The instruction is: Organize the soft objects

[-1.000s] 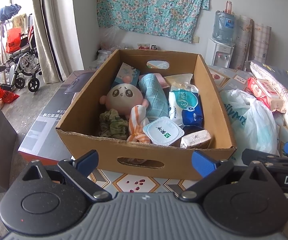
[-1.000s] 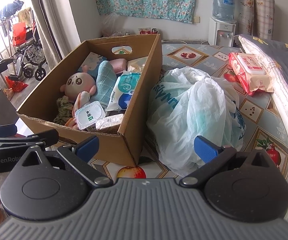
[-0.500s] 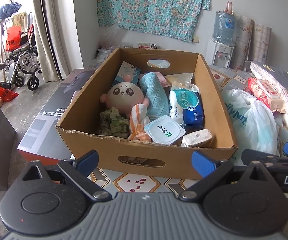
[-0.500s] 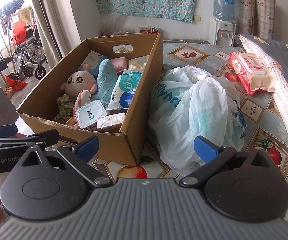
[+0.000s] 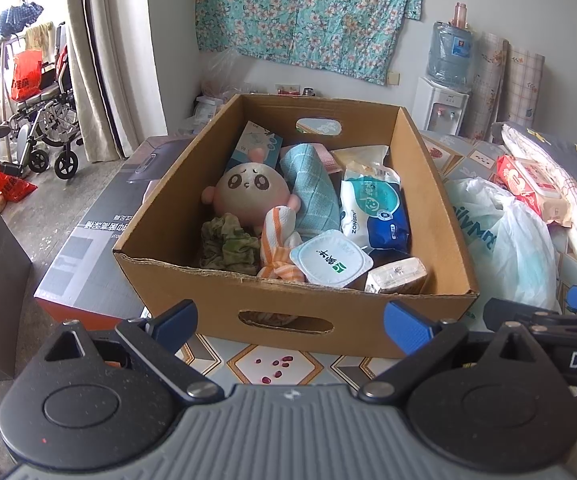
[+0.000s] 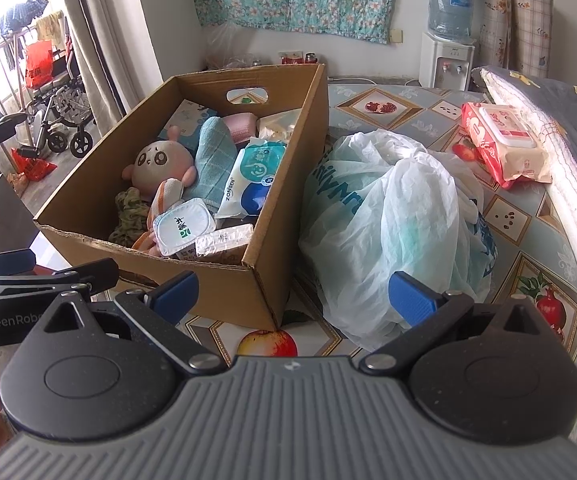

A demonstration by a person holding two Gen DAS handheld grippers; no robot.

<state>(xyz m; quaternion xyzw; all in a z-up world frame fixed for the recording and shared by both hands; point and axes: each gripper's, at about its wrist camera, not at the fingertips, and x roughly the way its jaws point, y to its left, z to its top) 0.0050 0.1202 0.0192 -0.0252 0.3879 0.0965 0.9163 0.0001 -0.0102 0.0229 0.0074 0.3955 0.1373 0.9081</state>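
Observation:
A cardboard box (image 5: 208,300) (image 6: 280,208) sits on the patterned tabletop, full of soft things: a pink plush doll (image 5: 250,196) (image 6: 160,162), a blue towel (image 5: 312,196), an olive cloth (image 5: 228,244), an orange-striped cloth (image 5: 278,240), a wet-wipes pack (image 5: 374,212) (image 6: 252,178) and a white lidded tub (image 5: 328,262) (image 6: 182,226). My left gripper (image 5: 290,320) hangs open in front of the box's near wall, holding nothing. Open and empty too, my right gripper (image 6: 294,292) is at the box's near right corner, beside a white plastic bag (image 6: 400,224).
A red wipes packet (image 6: 504,140) lies at the table's far right, beside folded bedding (image 6: 568,128). Left of the table are a flat printed carton (image 5: 92,240) and a wheelchair (image 5: 44,128). A water dispenser (image 5: 444,92) stands by the back wall.
Both grippers have drifted slightly, so the box and its contents sit a little higher in both views. Nothing was grasped or let go.

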